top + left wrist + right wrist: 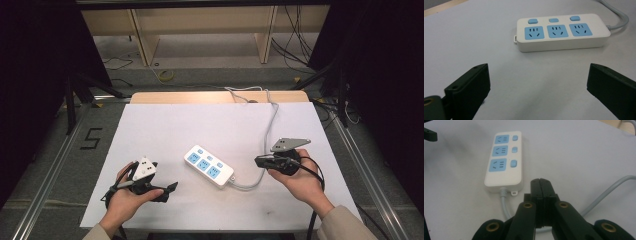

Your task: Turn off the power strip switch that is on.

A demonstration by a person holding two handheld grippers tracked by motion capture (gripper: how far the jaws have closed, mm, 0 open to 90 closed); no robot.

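Left gripper (169, 190) released, jaws spread wide, low over the white table (165, 125) at its near left. Right gripper (259, 161) clenched, jaws pressed flat together, nothing between them, near right. White power strip (208, 166) with three blue sockets lies flat between them, mid-table; its grey cable (270, 125) runs past the right gripper toward the far edge.

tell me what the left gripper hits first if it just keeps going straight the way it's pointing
Probably the power strip. The left gripper has its jaws wide open, with bare white table between them and the strip's long side straight ahead. Depth is hard to judge, but nothing else lies in that line.
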